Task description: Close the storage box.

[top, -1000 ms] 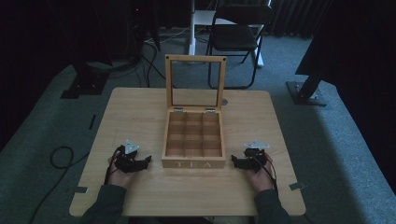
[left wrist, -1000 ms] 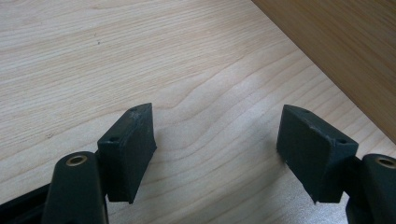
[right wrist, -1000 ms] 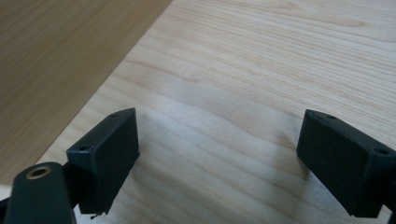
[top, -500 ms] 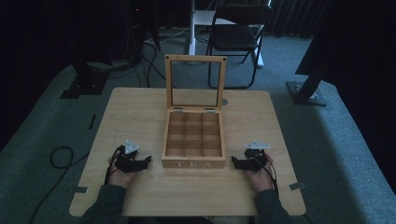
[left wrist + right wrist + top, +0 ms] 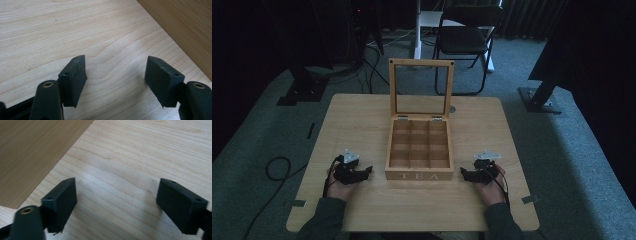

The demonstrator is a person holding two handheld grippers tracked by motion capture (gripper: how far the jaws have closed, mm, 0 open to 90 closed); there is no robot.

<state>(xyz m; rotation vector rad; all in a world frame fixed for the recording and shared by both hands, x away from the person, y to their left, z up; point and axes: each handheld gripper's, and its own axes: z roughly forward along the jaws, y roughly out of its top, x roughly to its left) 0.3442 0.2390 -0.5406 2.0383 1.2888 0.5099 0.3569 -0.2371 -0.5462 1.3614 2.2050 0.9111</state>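
A wooden tea box marked TEA stands mid-table with its glass-paned lid upright; its compartments look empty. My left gripper rests on the table just left of the box's front corner, pointing at it. My right gripper lies mirrored at the right corner. In the left gripper view the gripper is open over bare wood, the box wall at upper right. In the right gripper view the gripper is open, the box wall at upper left. Both pairs of jaws have just been closing a little, with nothing between them.
The light wooden table has bare surface on both sides of the box. A small round object lies beside the lid's hinge. Behind the table stand a folding chair and dark stand bases. A cable loops on the floor at left.
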